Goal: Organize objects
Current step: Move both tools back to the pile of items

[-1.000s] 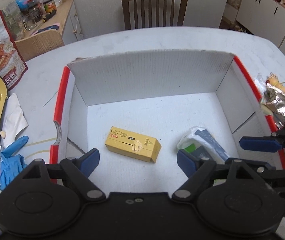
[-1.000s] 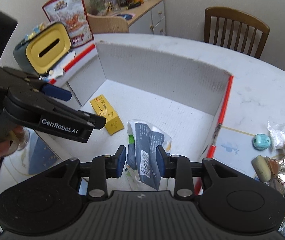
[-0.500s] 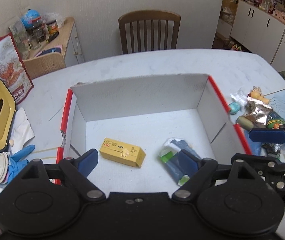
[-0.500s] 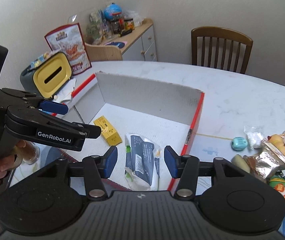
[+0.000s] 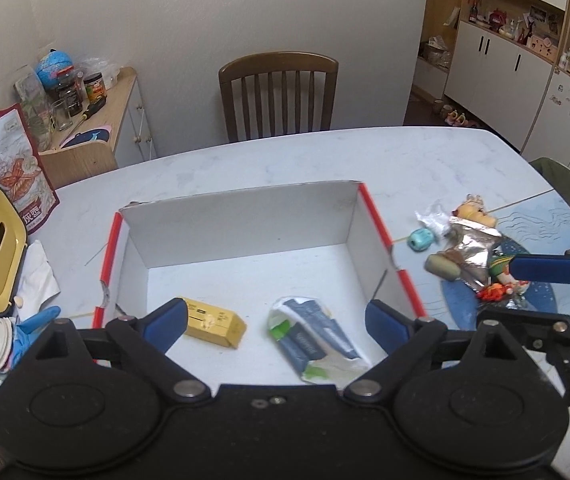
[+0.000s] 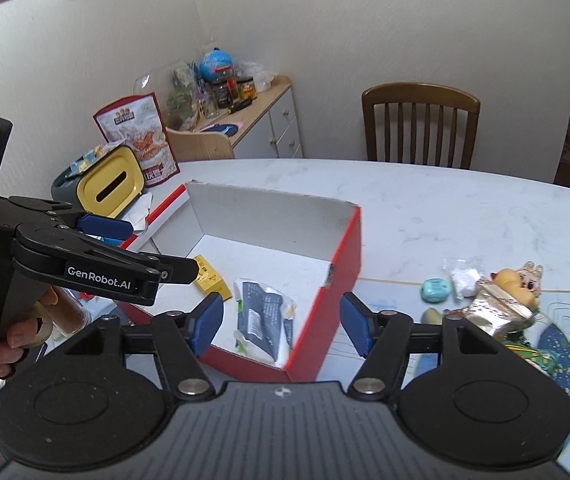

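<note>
Both grippers, left (image 5: 275,320) and right (image 6: 281,322), hang spread wide and empty above the red-edged cardboard box (image 5: 245,216), where a yellow carton (image 5: 215,322) and a crinkled packet (image 5: 313,336) lie apart on its flat white floor

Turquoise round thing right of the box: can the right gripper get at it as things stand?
Probably yes. The right gripper is open and empty, and the turquoise object lies on bare table just outside the red box, with free space on its near side. A white packet sits close behind it.
</note>
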Demonstrator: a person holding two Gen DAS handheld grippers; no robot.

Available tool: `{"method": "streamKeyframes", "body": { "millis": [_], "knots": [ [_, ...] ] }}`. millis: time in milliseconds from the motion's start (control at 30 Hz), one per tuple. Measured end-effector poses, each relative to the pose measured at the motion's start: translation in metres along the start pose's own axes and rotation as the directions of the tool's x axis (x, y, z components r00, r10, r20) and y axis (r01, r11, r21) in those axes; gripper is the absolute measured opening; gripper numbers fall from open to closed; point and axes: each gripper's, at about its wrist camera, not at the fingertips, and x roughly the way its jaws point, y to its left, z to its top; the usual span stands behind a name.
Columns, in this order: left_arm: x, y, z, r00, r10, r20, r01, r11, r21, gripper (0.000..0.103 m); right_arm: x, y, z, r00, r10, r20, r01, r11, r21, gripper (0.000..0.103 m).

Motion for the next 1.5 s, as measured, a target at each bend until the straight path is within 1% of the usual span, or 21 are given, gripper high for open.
{"method": "streamKeyframes", "body": {
  "millis": [100,200,300,400,533,767,1000,1133,1267,1367,1500],
  "knots": [
    [-0.004,-0.007,-0.001,1.000,-0.008,-0.003,0.008,1.000,-0.026,0.097,-0.014,-0.012,-0.006,1.000,-0.005,0.015,0.005,1.000,-0.001,0.070],
    [-0.007,-0.016,-0.002,1.000,-0.001,0.005,0.002,0.999,-0.037,0.099,-0.025,-0.026,-0.010,1.000,-0.002,0.021,0.001,1.000,0.008,0.071],
    [-0.010,-0.027,-0.002,1.000,0.007,0.013,-0.006,0.999,-0.048,0.100,-0.036,-0.040,-0.014,1.000,-0.002,0.031,0.001,1.000,0.015,0.074],
    [-0.012,-0.038,-0.002,1.000,0.012,0.026,-0.010,0.998,-0.054,0.102,-0.044,-0.055,-0.018,0.999,-0.003,0.040,0.002,1.000,0.017,0.075],
    [-0.015,-0.054,-0.003,0.999,0.012,0.037,-0.010,0.998,-0.062,0.102,-0.054,-0.074,-0.025,0.999,0.000,0.053,0.000,1.000,0.012,0.080],
    [-0.014,-0.087,-0.008,0.998,0.021,0.066,-0.017,0.999,-0.051,0.102,-0.073,-0.110,-0.041,0.998,-0.007,0.066,0.007,1.000,0.000,0.085],
    [-0.005,-0.121,-0.014,0.996,0.002,0.087,0.001,0.999,-0.043,0.103,-0.084,-0.153,-0.053,0.997,-0.044,0.069,0.043,0.999,0.017,0.086],
    [0.004,-0.140,-0.018,0.996,-0.019,0.082,0.022,0.999,-0.039,0.103,-0.085,-0.181,-0.058,0.995,-0.083,0.059,0.081,0.996,0.039,0.087],
    [0.018,-0.159,-0.021,0.997,-0.046,0.055,0.048,0.997,-0.051,0.103,-0.081,-0.207,-0.061,0.992,-0.117,0.038,0.114,0.991,0.065,0.087],
    [0.030,-0.174,-0.024,0.998,-0.066,0.026,0.067,0.996,-0.062,0.103,-0.074,-0.224,-0.064,0.992,-0.124,0.011,0.123,0.989,0.077,0.087],
    [0.045,-0.192,-0.028,0.997,-0.073,0.002,0.073,0.997,-0.039,0.103,-0.064,-0.242,-0.068,0.992,-0.126,-0.021,0.128,0.987,0.095,0.087]
  ]
}}
